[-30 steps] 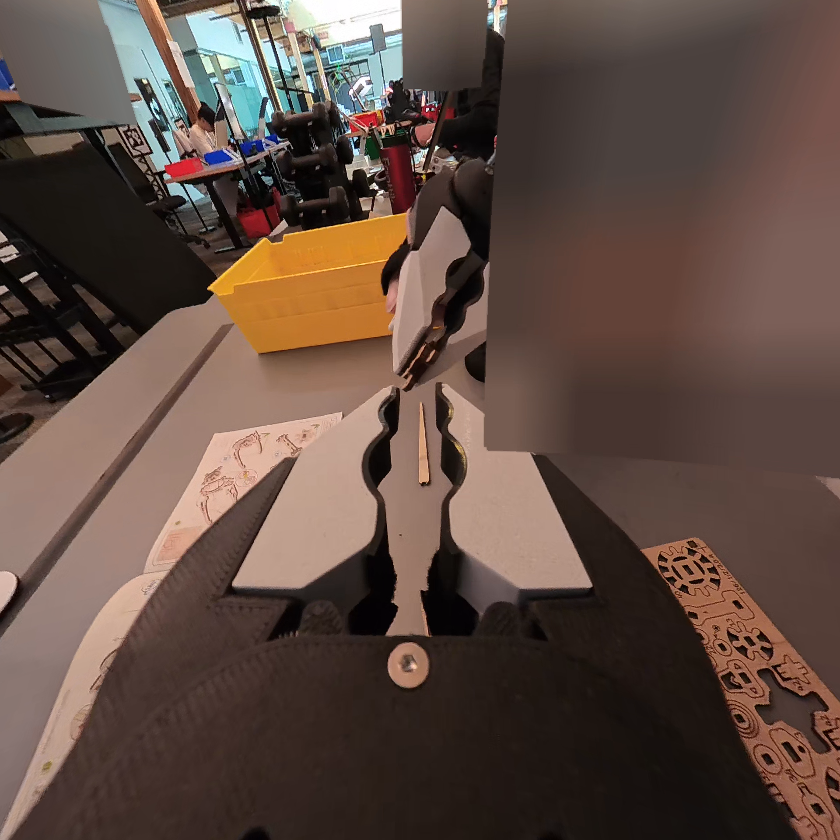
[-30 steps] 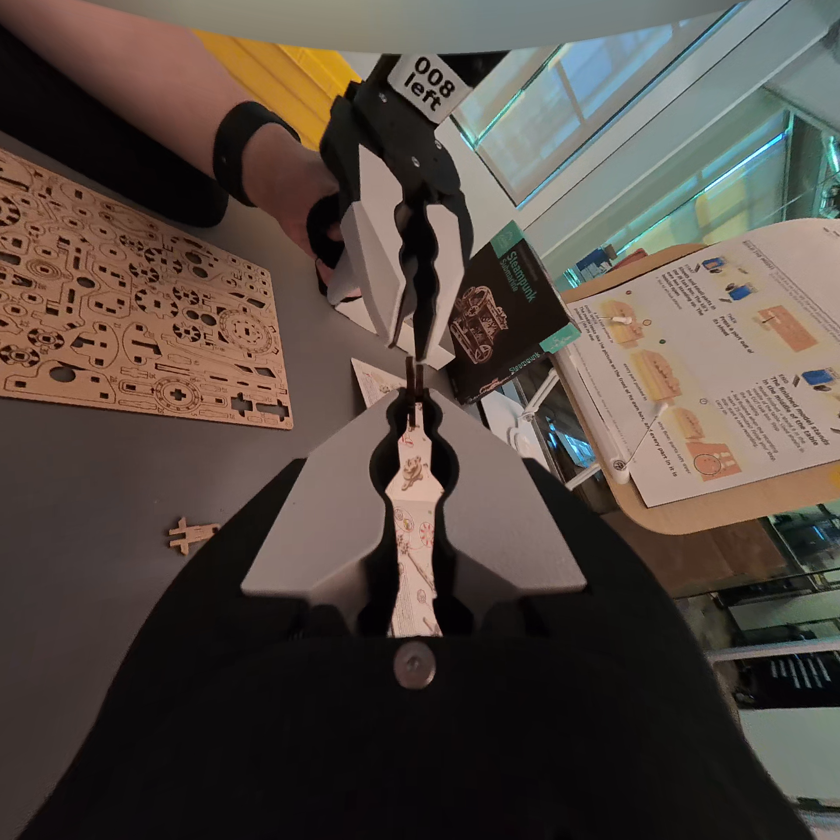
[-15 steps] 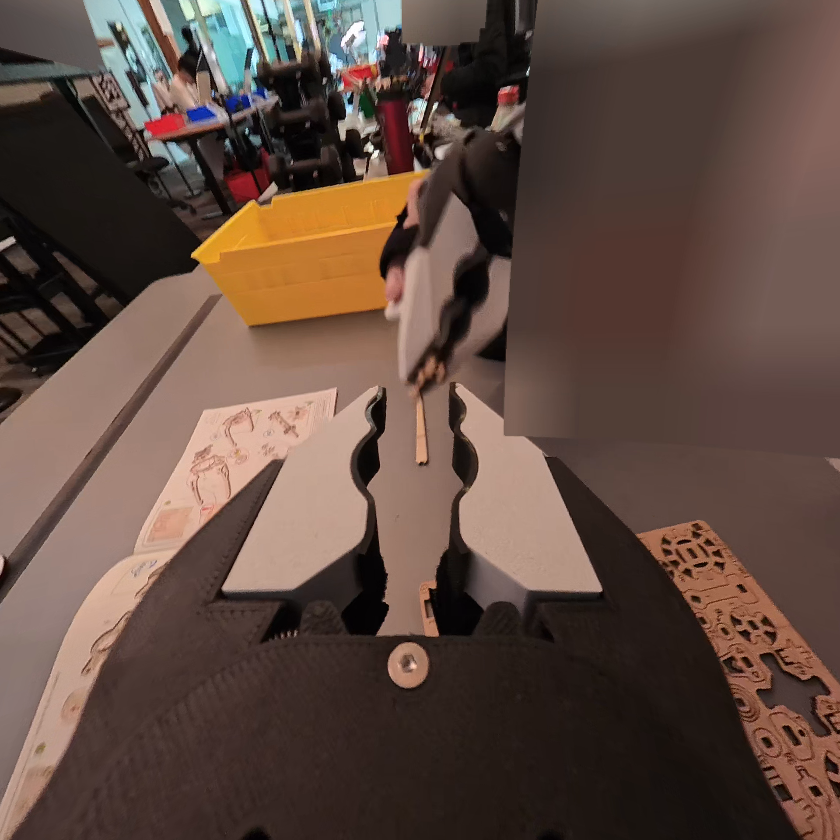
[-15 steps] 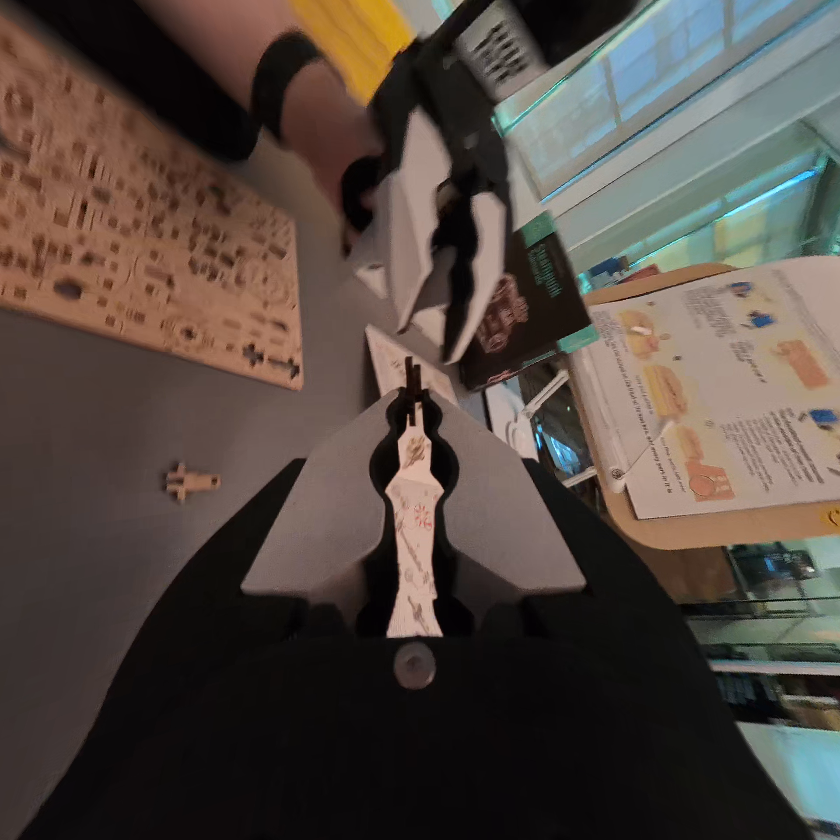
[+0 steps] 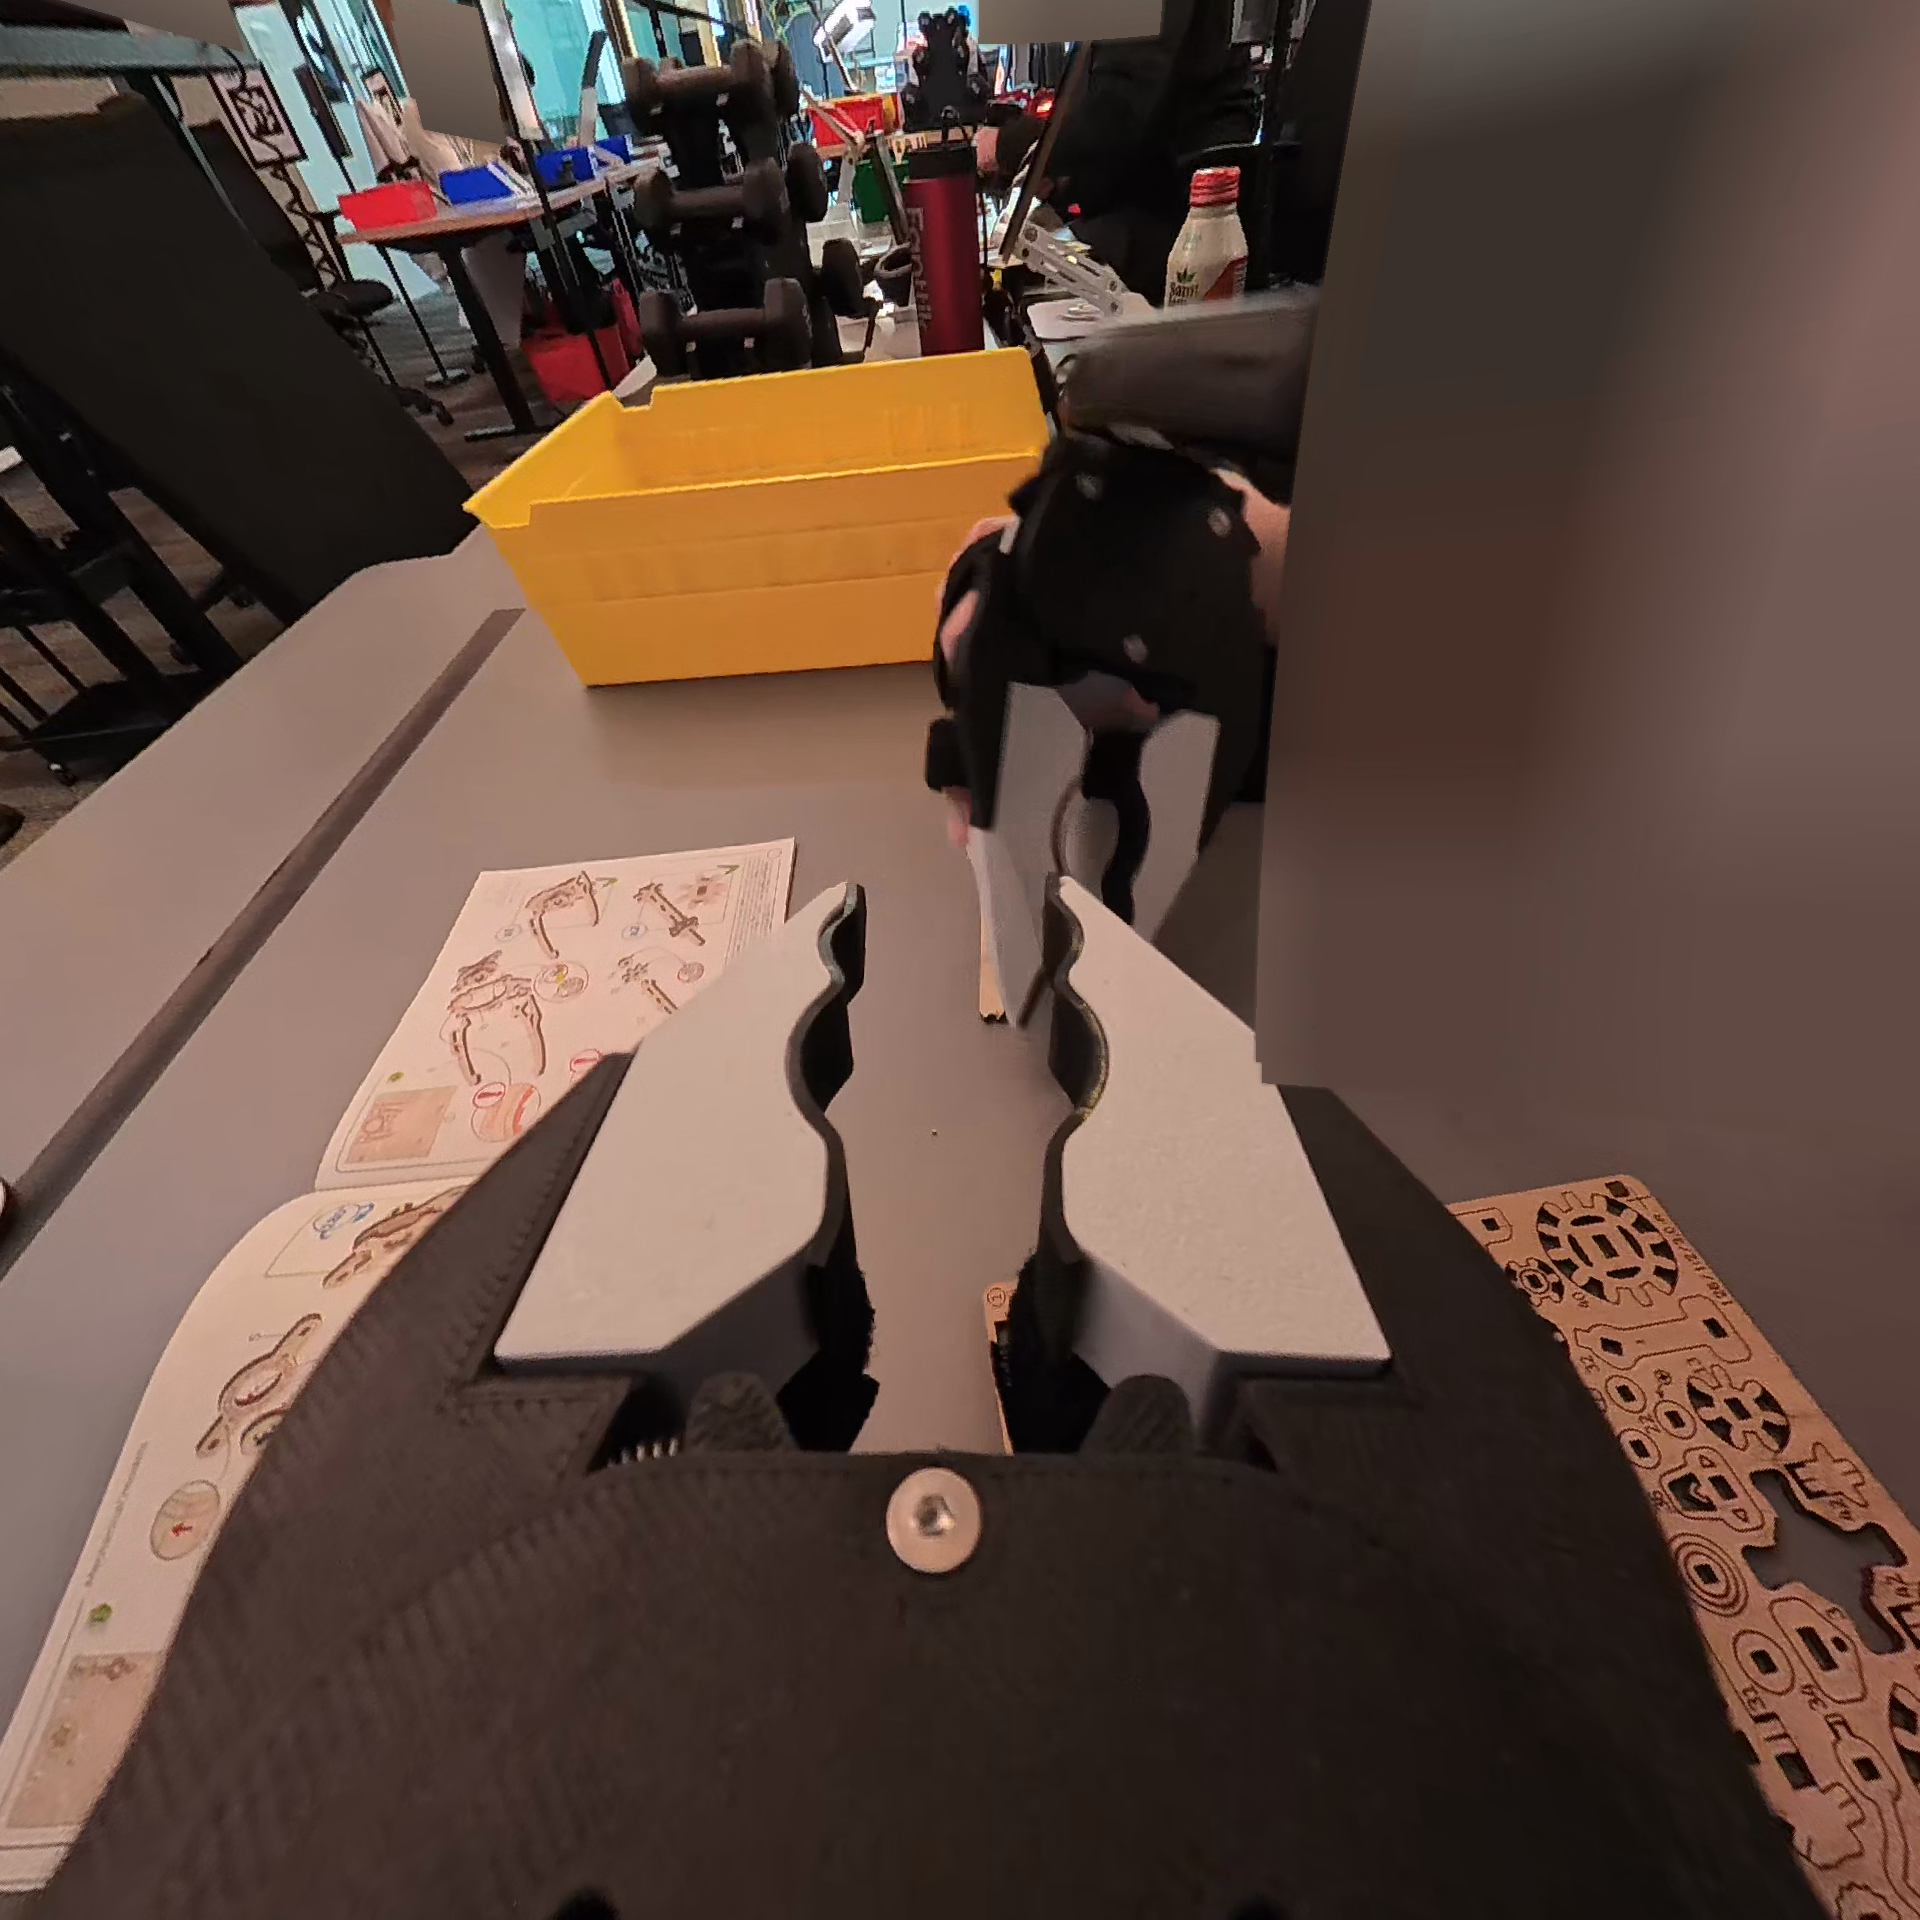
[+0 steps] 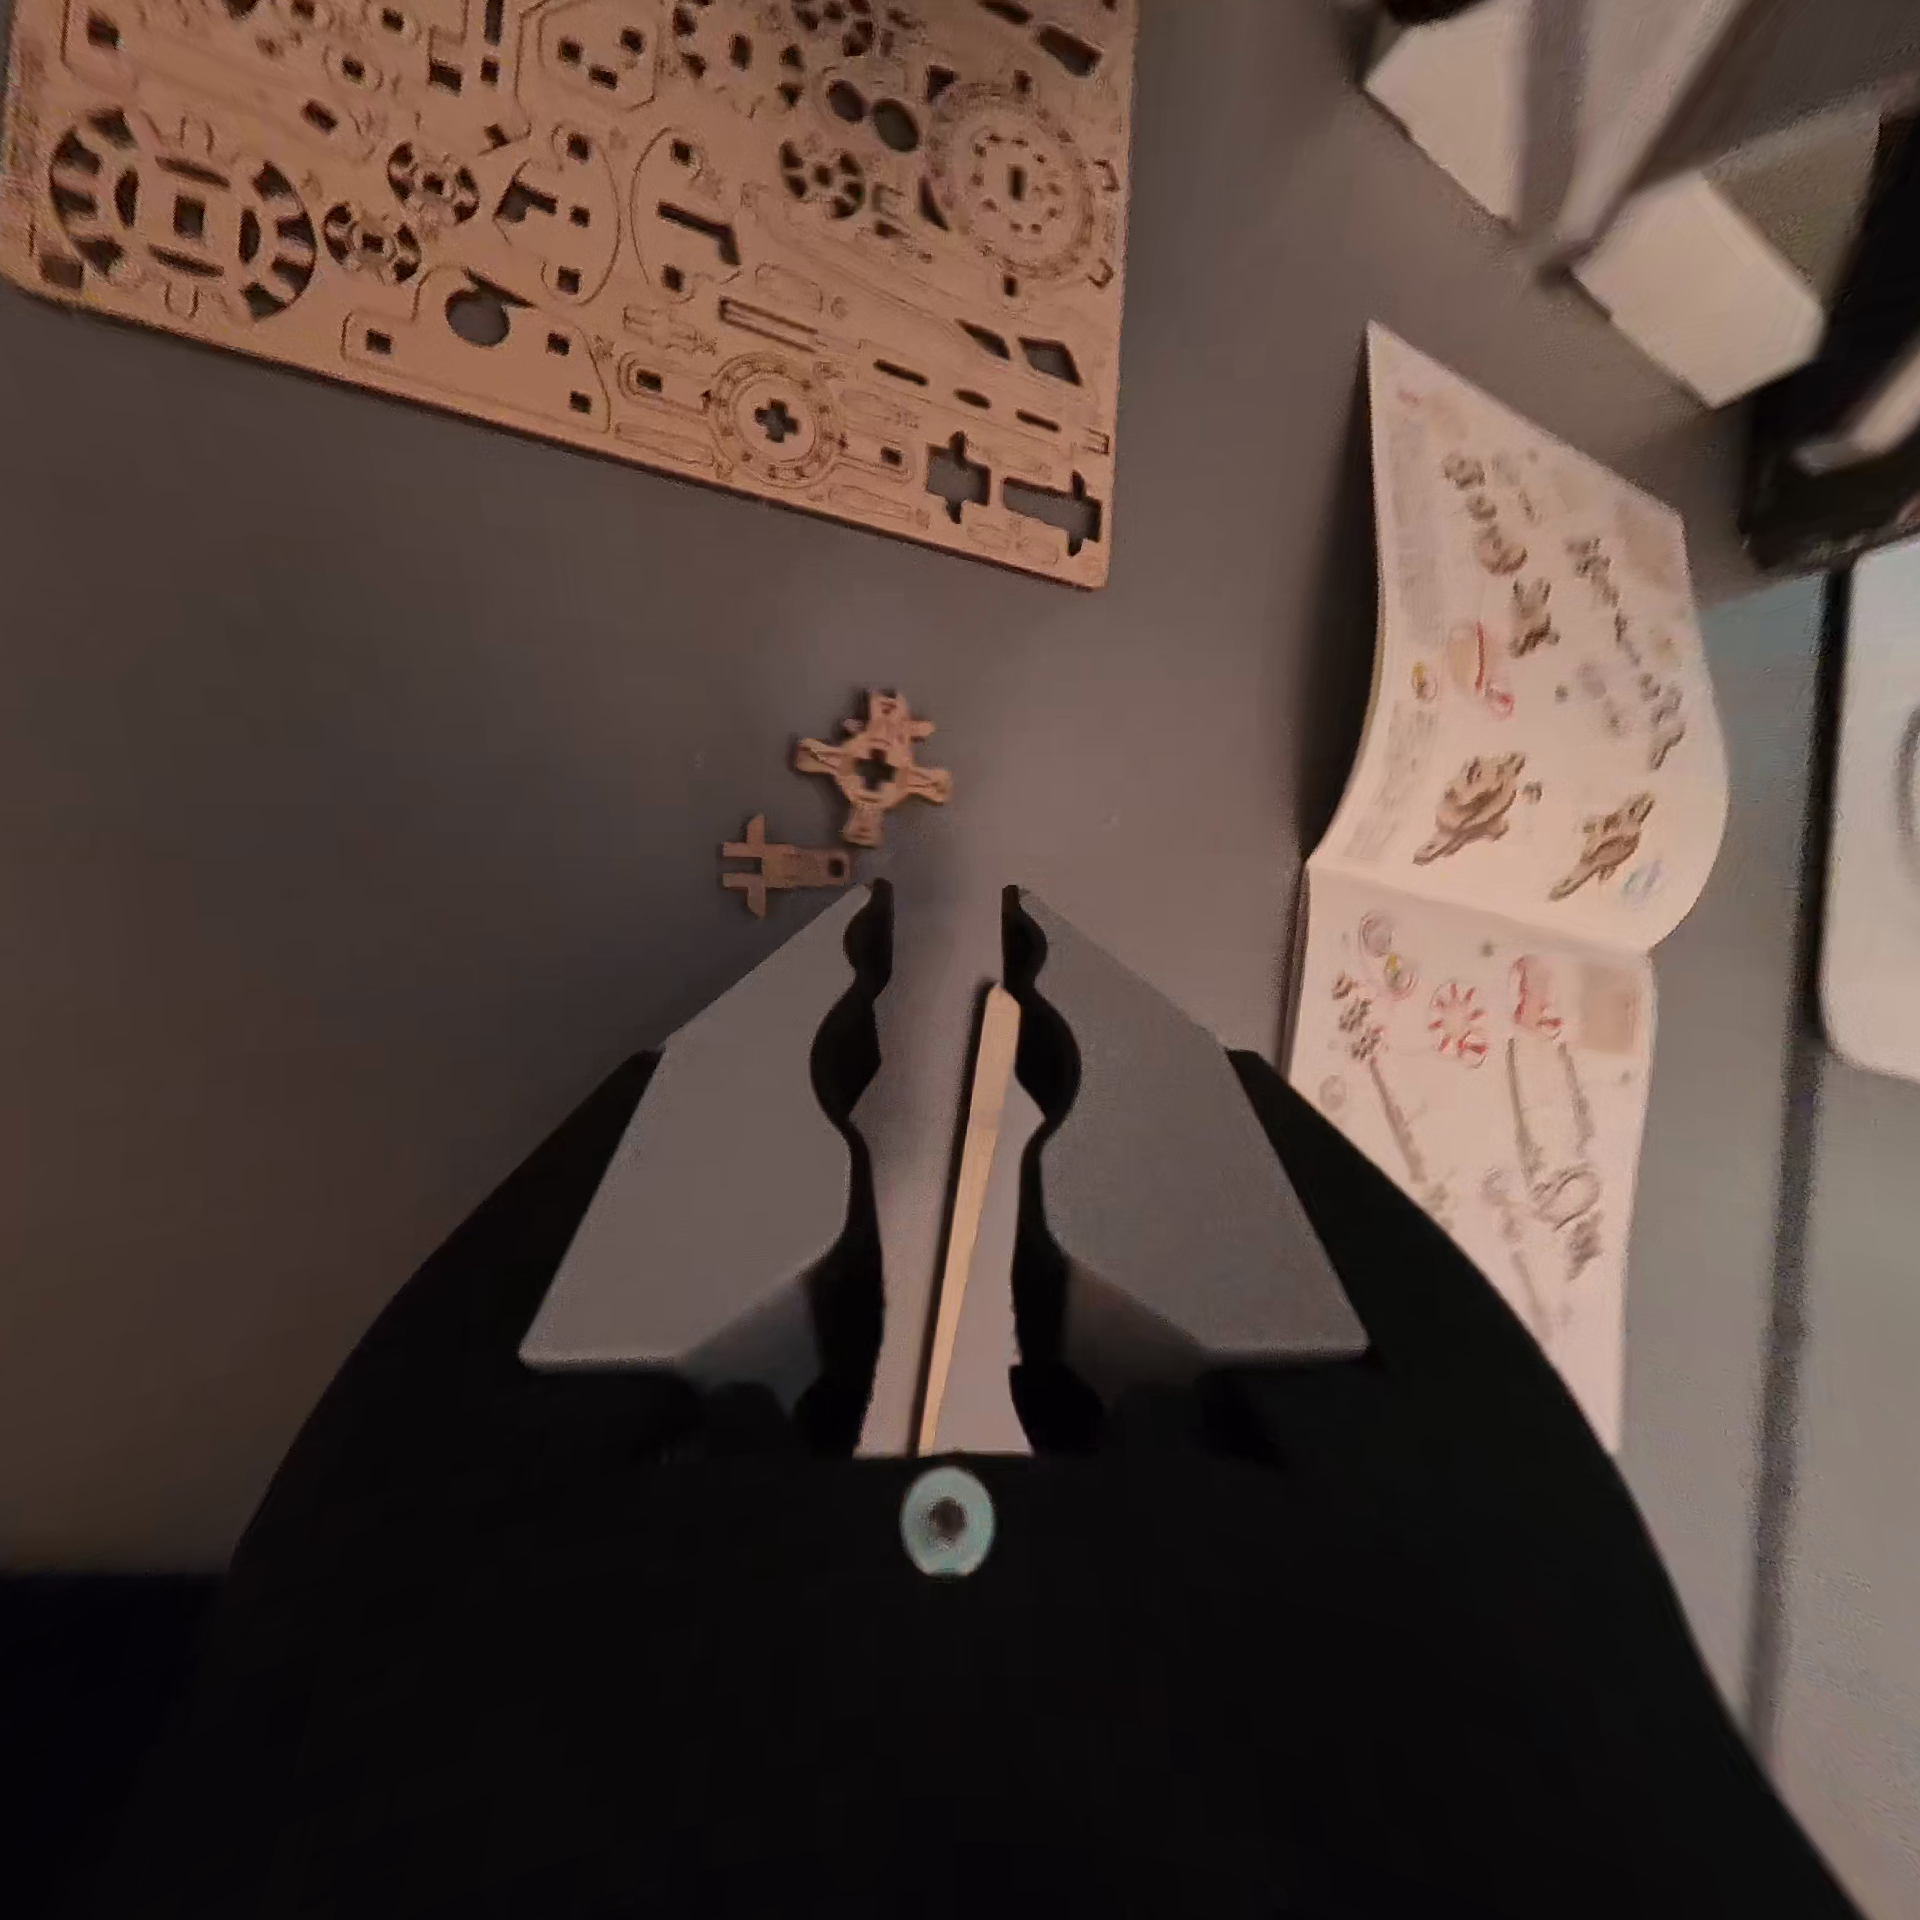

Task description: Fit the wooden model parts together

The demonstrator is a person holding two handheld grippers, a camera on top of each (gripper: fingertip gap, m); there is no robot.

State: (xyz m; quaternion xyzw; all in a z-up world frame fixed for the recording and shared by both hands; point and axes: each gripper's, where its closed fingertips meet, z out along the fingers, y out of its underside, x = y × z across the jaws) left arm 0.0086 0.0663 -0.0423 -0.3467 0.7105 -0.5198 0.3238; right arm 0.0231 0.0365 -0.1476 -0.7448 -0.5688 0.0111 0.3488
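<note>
Both grippers stand open and empty: left gripper (image 5: 951, 914), right gripper (image 6: 940, 891). 2 small wooden parts, cross piece (image 6: 875, 767) and pin piece (image 6: 781, 865), lie on the worktop (image 6: 312, 831) just beyond the right gripper. They look light, thin and brittle; pinch across flat edges.

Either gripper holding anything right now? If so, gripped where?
Nothing is held. The left gripper is open and empty. The right gripper is open too; the thin wooden stick shows in the gap between its fingers, unclamped.
</note>
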